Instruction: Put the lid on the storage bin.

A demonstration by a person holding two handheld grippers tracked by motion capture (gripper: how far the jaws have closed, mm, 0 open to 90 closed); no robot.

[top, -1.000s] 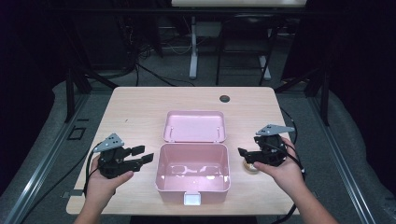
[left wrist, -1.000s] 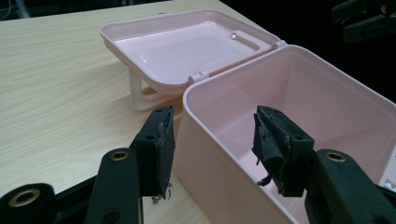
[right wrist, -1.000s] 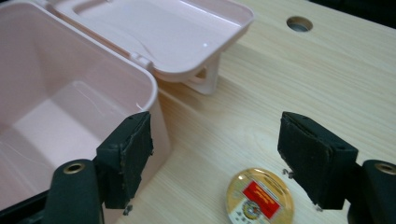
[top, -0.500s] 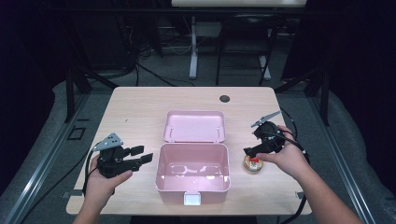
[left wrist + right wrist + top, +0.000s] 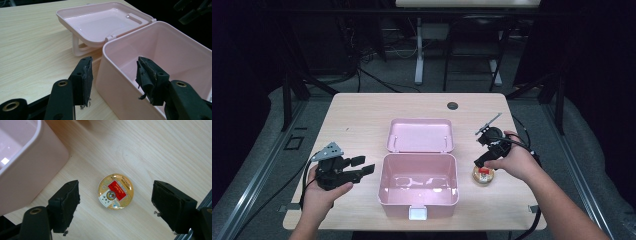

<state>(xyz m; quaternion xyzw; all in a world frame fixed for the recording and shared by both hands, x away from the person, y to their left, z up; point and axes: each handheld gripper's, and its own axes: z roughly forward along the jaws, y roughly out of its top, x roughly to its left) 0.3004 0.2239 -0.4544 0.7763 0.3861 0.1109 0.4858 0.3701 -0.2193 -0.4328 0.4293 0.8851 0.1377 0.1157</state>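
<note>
We see a pale wooden tabletop (image 5: 362, 120) with a pink box (image 5: 419, 186) near its front edge as our landmark; the box's lid (image 5: 420, 135) is swung back and lies open behind it. A small round tin (image 5: 483, 174) with a gold rim and red label lies flat on the tabletop just right of the box. The right gripper (image 5: 480, 161) hangs above the tin, its jaws spread wide to either side of it without touching; they have just been opening, with nothing pressed between them. The left gripper (image 5: 362, 166) sits just left of the box, jaws released and empty, pointing at the box's near wall. Behind the box, a dark round grommet (image 5: 453, 105) is set by the tabletop's far edge. Beyond, the room is dim, with grey floor, cables and stand legs.
</note>
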